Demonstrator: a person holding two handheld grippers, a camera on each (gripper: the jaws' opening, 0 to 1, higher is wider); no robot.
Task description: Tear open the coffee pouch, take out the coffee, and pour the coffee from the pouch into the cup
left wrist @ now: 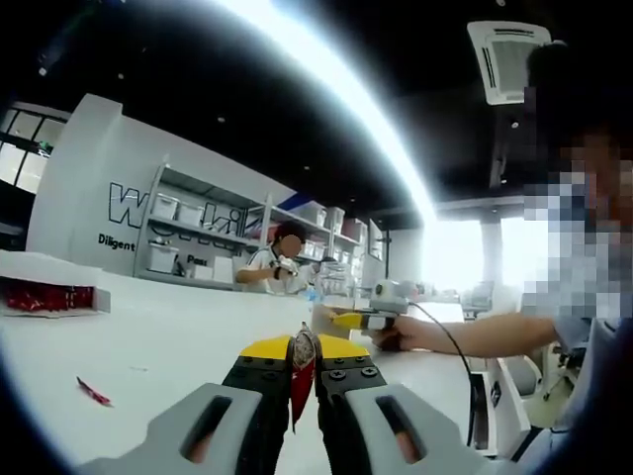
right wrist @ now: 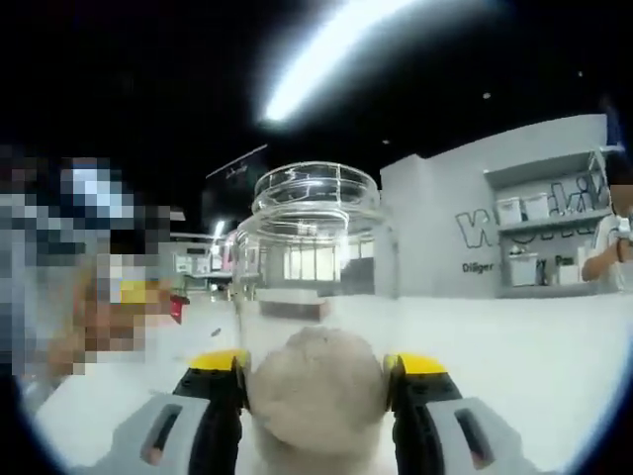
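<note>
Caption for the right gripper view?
Right gripper clamps a clear glass cup holding a mound of coffee powder.

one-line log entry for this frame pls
left gripper: shut on red pouch | right gripper: shut on clear cup, powder inside | torn red scrap on white table

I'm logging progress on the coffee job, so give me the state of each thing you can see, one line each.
Coffee pouch: upright, clamped in the left hand-held gripper.
Glass cup: upright, gripped by the right hand-held gripper, pale powder heaped at its bottom.
Torn red scrap: lying loose on the white table.
</note>
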